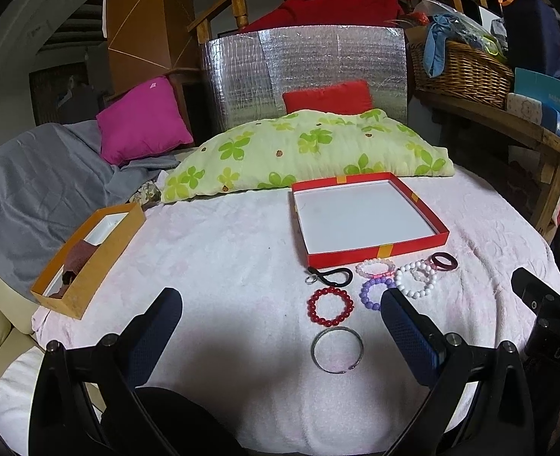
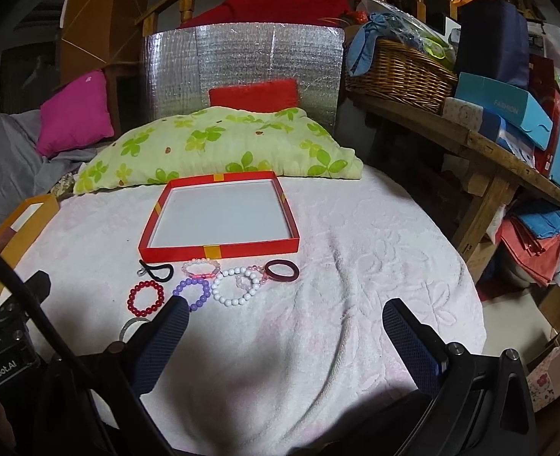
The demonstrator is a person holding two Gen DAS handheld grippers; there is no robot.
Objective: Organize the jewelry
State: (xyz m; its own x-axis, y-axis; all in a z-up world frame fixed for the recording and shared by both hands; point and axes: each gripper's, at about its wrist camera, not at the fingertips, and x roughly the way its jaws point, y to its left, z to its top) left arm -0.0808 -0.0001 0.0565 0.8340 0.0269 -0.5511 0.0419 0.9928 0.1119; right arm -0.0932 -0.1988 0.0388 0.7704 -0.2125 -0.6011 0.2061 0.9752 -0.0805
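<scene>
A shallow red box (image 1: 378, 252) (image 2: 219, 252) with a white floor lies on the pink blanket. In front of it lie several bracelets: red beads (image 1: 330, 306) (image 2: 146, 298), purple beads (image 1: 371, 296) (image 2: 196, 292), white beads (image 1: 416, 279) (image 2: 236, 285), pink beads (image 1: 375, 268) (image 2: 201, 267), a dark red bangle (image 1: 444, 261) (image 2: 282, 269), a black hair tie (image 1: 329, 275) (image 2: 155, 269) and a thin metal bangle (image 1: 337, 349) (image 2: 132, 326). My left gripper (image 1: 280, 304) is open, above the blanket near the bracelets. My right gripper (image 2: 285, 315) is open, to their right.
An orange box (image 1: 86, 254) (image 2: 21, 228) sits at the blanket's left edge. A green floral pillow (image 1: 310, 148) (image 2: 219, 144) lies behind the red box. A wooden shelf (image 2: 489, 144) with a basket and boxes stands at the right.
</scene>
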